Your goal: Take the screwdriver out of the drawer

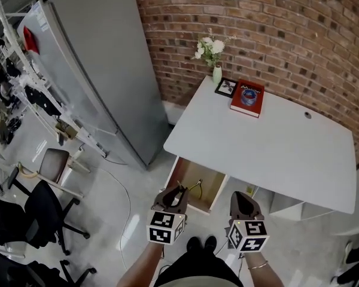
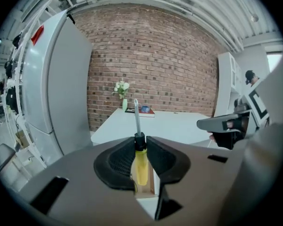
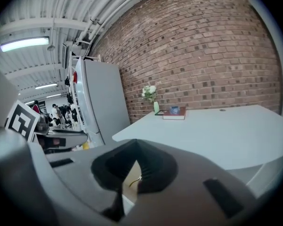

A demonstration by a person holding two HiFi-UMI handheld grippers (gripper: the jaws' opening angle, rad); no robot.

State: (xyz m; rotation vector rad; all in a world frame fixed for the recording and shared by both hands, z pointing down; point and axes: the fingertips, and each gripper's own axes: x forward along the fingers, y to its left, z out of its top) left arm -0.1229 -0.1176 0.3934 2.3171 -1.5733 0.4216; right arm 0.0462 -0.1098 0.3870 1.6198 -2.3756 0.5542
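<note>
Screwdriver (image 2: 140, 166): I see a glossy yellow plastic handle, black collar, bare metal shaft.
Pads (image 2: 117, 163) of my left gripper (image 2: 140, 141): matt black, ribbed, rubbery-looking.
Desk top (image 1: 287, 151): smooth matt white.
Drawer (image 1: 186, 175), at the desk's eight o'clock: pale bare wood inside.
Wall (image 1: 275, 34), twelve o'clock in my head view: rough red brick.
Refrigerator (image 1: 102, 70), ten o'clock: satin grey metal.
Floor (image 1: 107, 220): polished grey, reflective.
</note>
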